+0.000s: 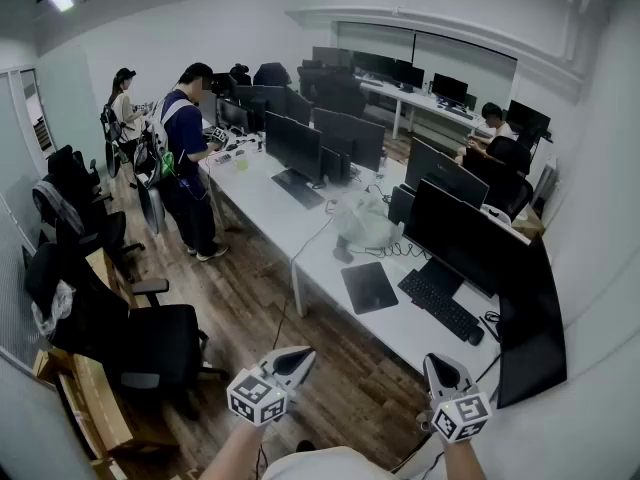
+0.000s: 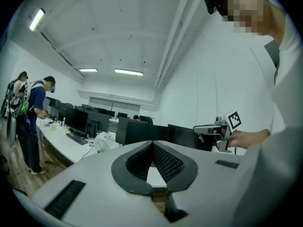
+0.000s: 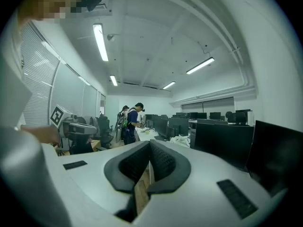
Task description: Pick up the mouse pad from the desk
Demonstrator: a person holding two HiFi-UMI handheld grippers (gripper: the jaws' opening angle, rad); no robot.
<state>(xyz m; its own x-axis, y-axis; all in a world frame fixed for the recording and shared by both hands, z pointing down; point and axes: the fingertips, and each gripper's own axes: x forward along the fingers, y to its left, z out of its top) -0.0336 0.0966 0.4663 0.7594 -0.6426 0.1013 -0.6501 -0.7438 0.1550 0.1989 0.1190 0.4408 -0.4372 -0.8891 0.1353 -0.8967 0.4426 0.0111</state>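
Observation:
The mouse pad (image 1: 369,286), a dark square, lies flat on the white desk (image 1: 300,228) to the left of a black keyboard (image 1: 440,306). Both grippers hang over the wooden floor, short of the desk's near corner and well apart from the pad. My left gripper (image 1: 290,363) is shut, its ribbed pads meeting at the tips with nothing between them (image 2: 152,145). My right gripper (image 1: 445,373) is also shut and empty (image 3: 149,145). Each gripper shows in the other's view, the right gripper (image 2: 210,129) and the left gripper (image 3: 75,126). The pad itself appears in neither gripper view.
A large monitor (image 1: 462,236) stands behind the keyboard, with a mouse (image 1: 476,335) at its right end. A white plastic bag (image 1: 365,223) and cables lie beyond the pad. Black office chairs (image 1: 150,343) and boxes (image 1: 95,398) crowd the left. Two people (image 1: 190,158) stand farther along the desk.

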